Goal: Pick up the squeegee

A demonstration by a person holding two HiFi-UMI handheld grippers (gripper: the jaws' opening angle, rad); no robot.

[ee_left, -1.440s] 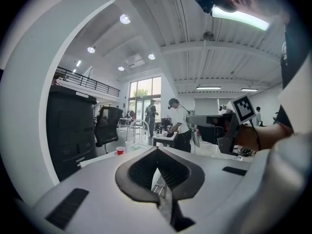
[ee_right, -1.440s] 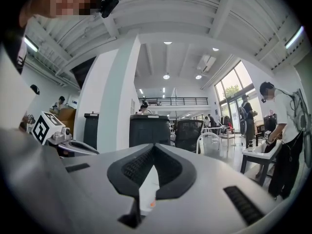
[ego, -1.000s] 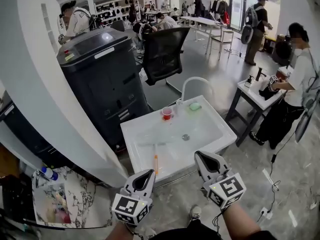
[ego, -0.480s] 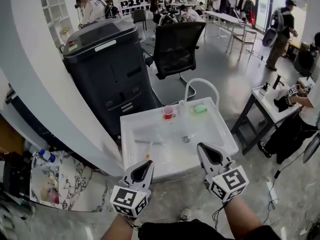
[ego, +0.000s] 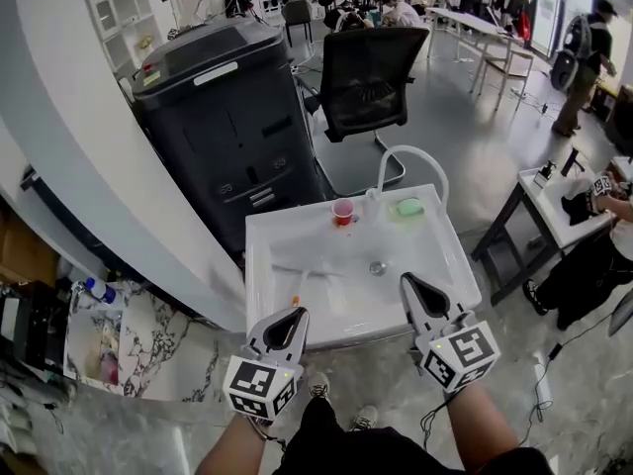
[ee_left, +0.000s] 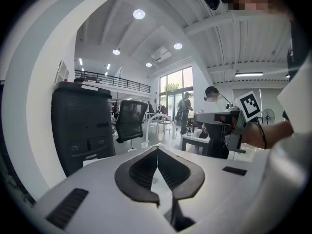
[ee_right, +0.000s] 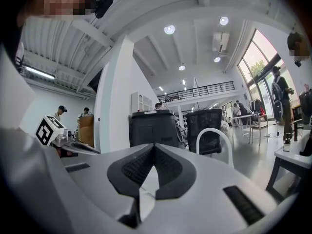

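Nearer the sink than before, the pale T-shaped squeegee with an orange-tipped handle [ego: 296,287] is found lying in the white sink basin [ego: 425,250] toward its left edge. Its handle is aimed at the nearer left gripper [ego: 294,315]. That and the right gripper [ego: 408,283] are held closed, empty.
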